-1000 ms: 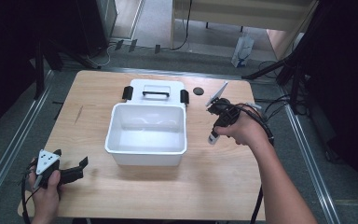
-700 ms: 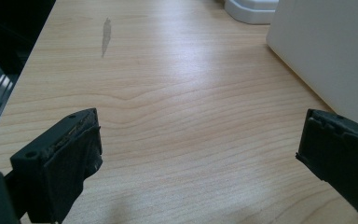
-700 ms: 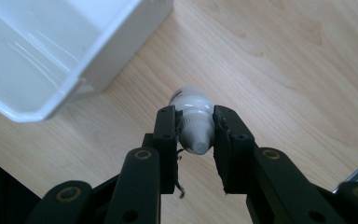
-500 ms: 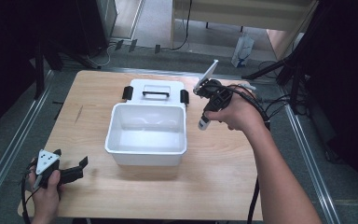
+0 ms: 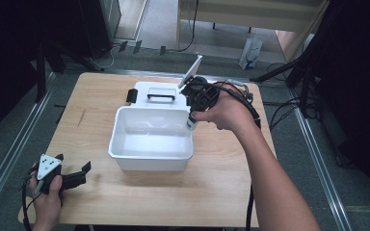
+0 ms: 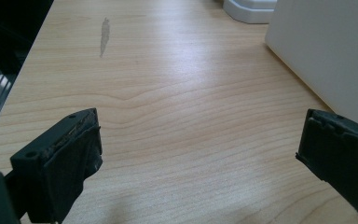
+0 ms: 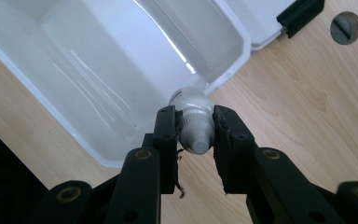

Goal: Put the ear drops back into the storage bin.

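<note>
Gripper duty falls to the right gripper (image 7: 195, 133), whose two black jaws are clamped on a small white bottle (image 7: 194, 126). After that we go by size. We see the tabletop (image 5: 221, 192), a pale wooden board with a fine straight grain and rounded corners, and one grey streak (image 6: 104, 35) on it in the left gripper view. On it stands the bin (image 5: 151, 139), a white plastic tub, rectangular with rounded corners and smooth glossy walls that catch the light. Behind it and touching its far side lies a flat white lid (image 5: 156, 94) with a dark handle and black clips at its ends. Next to the lid's right clip, a small round dark disc (image 7: 345, 28) lies on the wood.

The bottle is smooth, round-bodied plastic, narrowing to a pale cap that points back toward the right gripper's camera. It hangs above the bin's right rim, near the far corner.

We see the right hand (image 5: 224, 113) reaching forward with the forearm stretched over the tabletop, its gripper pointing down. The left hand (image 5: 46, 190) rests at the near left corner; the left gripper (image 6: 200, 158) lies low over bare wood, jaws wide apart and holding nothing.
</note>
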